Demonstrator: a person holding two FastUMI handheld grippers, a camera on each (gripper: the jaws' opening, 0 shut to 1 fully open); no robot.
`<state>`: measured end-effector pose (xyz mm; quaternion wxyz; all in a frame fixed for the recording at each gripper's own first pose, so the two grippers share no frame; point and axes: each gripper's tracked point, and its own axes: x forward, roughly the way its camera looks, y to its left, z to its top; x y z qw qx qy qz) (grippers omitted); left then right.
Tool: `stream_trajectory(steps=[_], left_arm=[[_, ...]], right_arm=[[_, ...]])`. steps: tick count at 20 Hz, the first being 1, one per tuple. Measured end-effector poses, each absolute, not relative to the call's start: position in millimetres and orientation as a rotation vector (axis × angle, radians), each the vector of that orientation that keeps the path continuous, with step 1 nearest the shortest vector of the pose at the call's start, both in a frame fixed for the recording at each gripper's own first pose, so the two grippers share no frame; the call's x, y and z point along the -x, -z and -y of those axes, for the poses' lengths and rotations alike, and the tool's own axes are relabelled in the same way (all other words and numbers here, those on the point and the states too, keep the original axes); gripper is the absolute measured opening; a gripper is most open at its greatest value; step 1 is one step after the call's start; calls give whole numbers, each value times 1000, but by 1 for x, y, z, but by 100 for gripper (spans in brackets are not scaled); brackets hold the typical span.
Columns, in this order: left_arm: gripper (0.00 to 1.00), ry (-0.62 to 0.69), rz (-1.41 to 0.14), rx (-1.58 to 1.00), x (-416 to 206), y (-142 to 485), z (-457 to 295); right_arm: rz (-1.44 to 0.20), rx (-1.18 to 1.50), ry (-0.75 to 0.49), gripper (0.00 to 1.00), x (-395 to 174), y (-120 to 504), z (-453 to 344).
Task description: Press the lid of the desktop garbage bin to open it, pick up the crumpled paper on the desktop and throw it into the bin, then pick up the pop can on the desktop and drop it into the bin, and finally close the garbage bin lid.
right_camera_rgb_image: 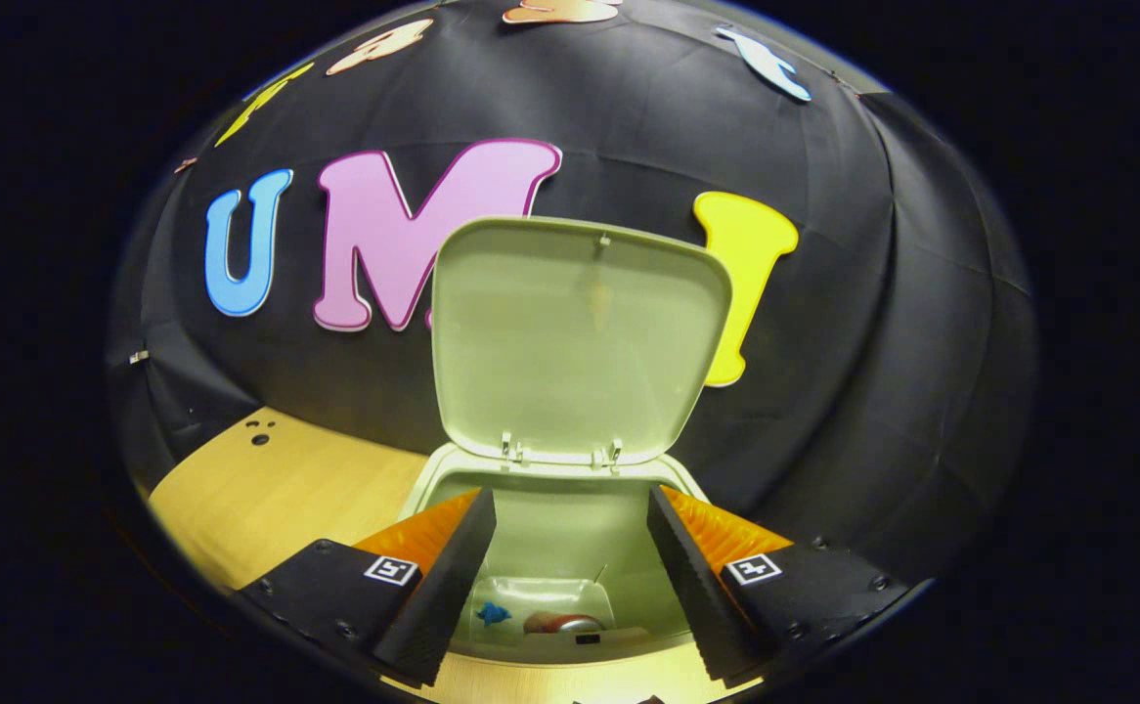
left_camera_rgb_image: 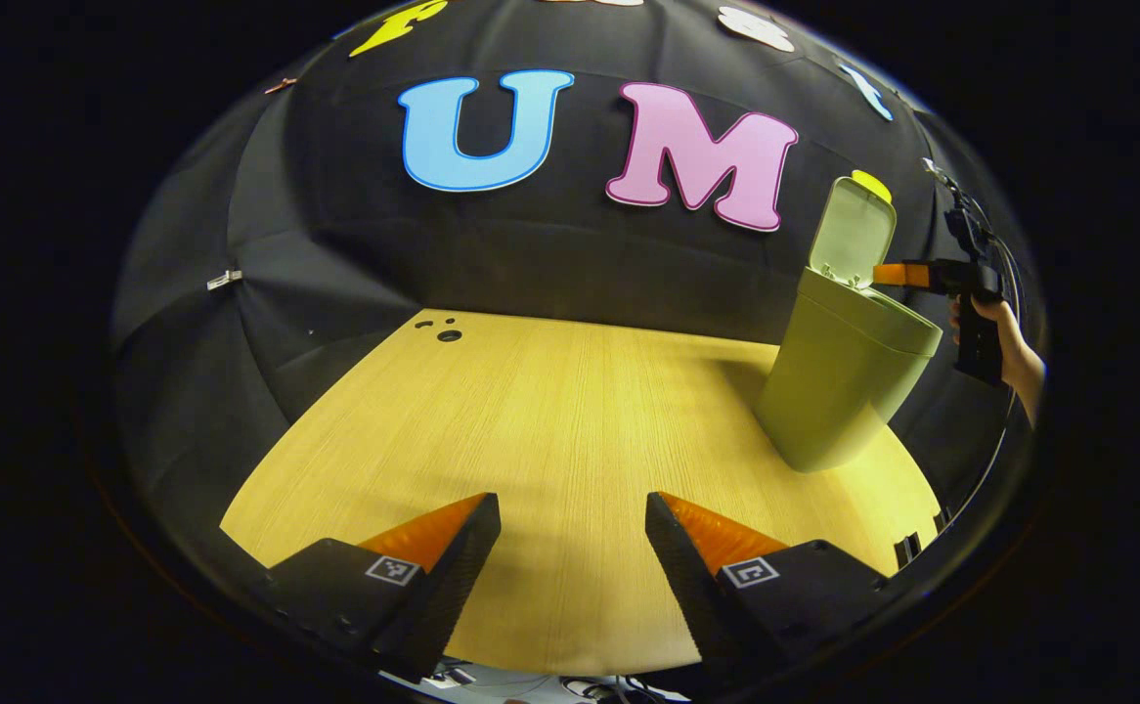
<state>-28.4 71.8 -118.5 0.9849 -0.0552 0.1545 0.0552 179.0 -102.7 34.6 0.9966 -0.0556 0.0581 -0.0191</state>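
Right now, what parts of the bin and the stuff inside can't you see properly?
- Right gripper view: the can lies deep in the bin, mostly hidden by the front rim.
- Right gripper view: the crumpled paper cannot be made out; the right gripper fingers cover the sides.
- Left gripper view: the lid hides the bin's inside.

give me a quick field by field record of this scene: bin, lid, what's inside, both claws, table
bin: green bin upright on the far right of the table
lid: lid swung up, open
inside: a can lying at the bottom; a small blue bit beside it, too small to tell what
right claw: right claw open, holding nothing, poised over the bin's mouth
left claw: left claw open, holding nothing, low over the table
table: wooden table, bare wood in front of the left claw
left to do: close the lid
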Motion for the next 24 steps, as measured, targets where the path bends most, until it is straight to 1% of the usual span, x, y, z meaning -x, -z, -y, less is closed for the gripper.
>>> stream_trajectory(steps=[7,12,14,18,20,24], left_arm=[[96,-108,-321,121,26,128,-77],[96,-125,-334,127,31,138,-87],[96,-141,-324,136,36,138,-93],[96,-188,-322,169,47,145,-108],[96,-226,-323,152,53,150,-121],[96,-272,-320,145,65,154,-141]], right_arm=[[38,94,-34,97,-168,-134,76],[84,115,-67,97,-185,-195,69],[72,103,-77,97,-195,-207,69],[43,109,-54,97,-227,-222,80],[-13,80,-37,97,-249,-215,88],[-153,-69,-22,97,-279,-184,100]])
